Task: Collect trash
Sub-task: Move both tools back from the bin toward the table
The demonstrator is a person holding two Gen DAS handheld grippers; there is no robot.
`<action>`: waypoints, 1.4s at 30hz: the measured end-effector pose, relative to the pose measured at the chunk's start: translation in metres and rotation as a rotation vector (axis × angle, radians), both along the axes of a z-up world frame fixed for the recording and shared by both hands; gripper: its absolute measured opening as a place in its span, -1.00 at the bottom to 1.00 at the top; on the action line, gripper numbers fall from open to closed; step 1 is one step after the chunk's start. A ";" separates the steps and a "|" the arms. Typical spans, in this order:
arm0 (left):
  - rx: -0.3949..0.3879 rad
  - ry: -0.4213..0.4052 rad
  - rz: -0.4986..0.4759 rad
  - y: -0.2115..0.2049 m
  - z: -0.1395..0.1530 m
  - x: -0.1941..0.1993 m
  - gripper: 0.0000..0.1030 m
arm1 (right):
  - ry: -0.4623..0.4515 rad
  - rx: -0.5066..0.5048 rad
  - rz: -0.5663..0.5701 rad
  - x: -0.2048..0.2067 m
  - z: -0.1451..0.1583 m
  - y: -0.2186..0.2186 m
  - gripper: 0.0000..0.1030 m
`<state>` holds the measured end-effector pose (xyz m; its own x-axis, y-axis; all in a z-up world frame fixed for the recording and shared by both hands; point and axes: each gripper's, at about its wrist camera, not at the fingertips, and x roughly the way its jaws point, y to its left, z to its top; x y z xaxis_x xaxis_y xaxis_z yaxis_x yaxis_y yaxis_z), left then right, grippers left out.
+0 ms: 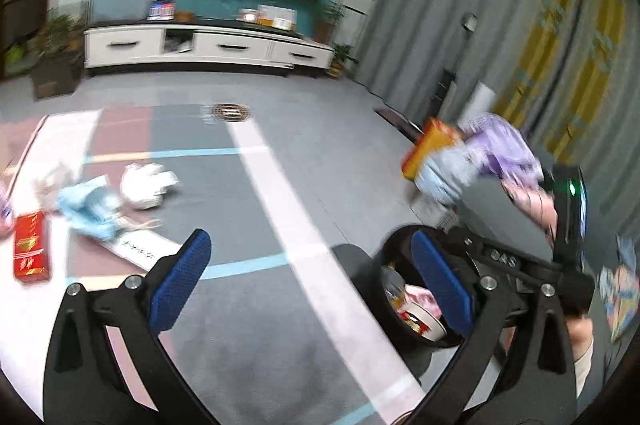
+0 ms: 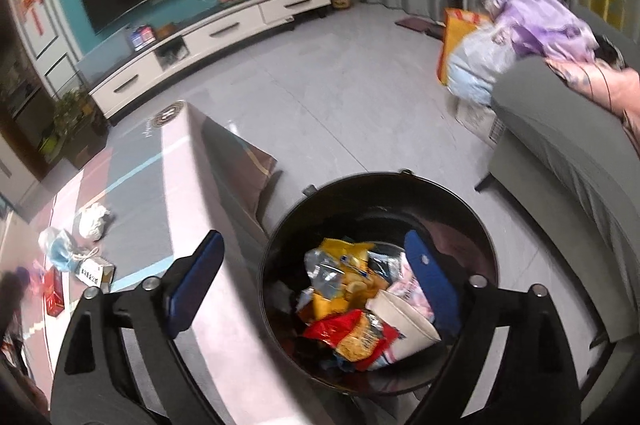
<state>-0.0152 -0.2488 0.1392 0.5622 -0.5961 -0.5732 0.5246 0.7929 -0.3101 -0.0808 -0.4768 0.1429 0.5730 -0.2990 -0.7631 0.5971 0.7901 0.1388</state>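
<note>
A black round trash bin [image 2: 276, 225] stands on the floor beside the table and holds snack wrappers and a white paper cup [image 2: 404, 325]. My right gripper [image 2: 316, 285] is open and empty above the bin's mouth. My left gripper [image 1: 308, 281] is open and empty over the table, with the bin [image 1: 400, 237] at its right. On the table's left lie a crumpled white paper [image 1: 146, 183], a blue face mask [image 1: 90, 209], a white flat box [image 1: 140, 245] and a red box [image 1: 30, 251]. The same trash shows in the right wrist view: white paper [image 2: 93, 221], mask [image 2: 64, 253], red box [image 2: 54, 291].
A grey sofa [image 2: 560, 129] with purple and blue clothes [image 2: 536, 21] and an orange bag [image 2: 456, 37] stands to the right. A white TV cabinet [image 1: 208, 47] and a dark TV are at the far wall. Potted plants flank the cabinet. The right hand gripper's body [image 1: 568, 225] is at the right.
</note>
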 end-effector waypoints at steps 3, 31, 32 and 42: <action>-0.016 0.029 0.104 0.036 -0.008 0.011 0.94 | -0.005 -0.033 0.052 0.012 0.001 0.020 0.76; 0.058 -0.003 0.514 0.217 -0.078 0.010 0.94 | 0.047 -0.181 0.267 0.083 -0.054 0.179 0.85; 0.071 -0.013 0.523 0.218 -0.079 0.008 0.94 | 0.051 -0.163 0.277 0.084 -0.057 0.180 0.85; 0.173 -0.061 0.465 0.208 -0.069 0.003 0.94 | 0.052 -0.211 0.269 0.084 -0.062 0.190 0.85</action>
<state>-0.0119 -0.0404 0.0707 0.7814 -0.1735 -0.5994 0.1163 0.9842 -0.1333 0.0035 -0.2867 0.0804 0.6146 -0.2970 -0.7308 0.3655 0.9282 -0.0698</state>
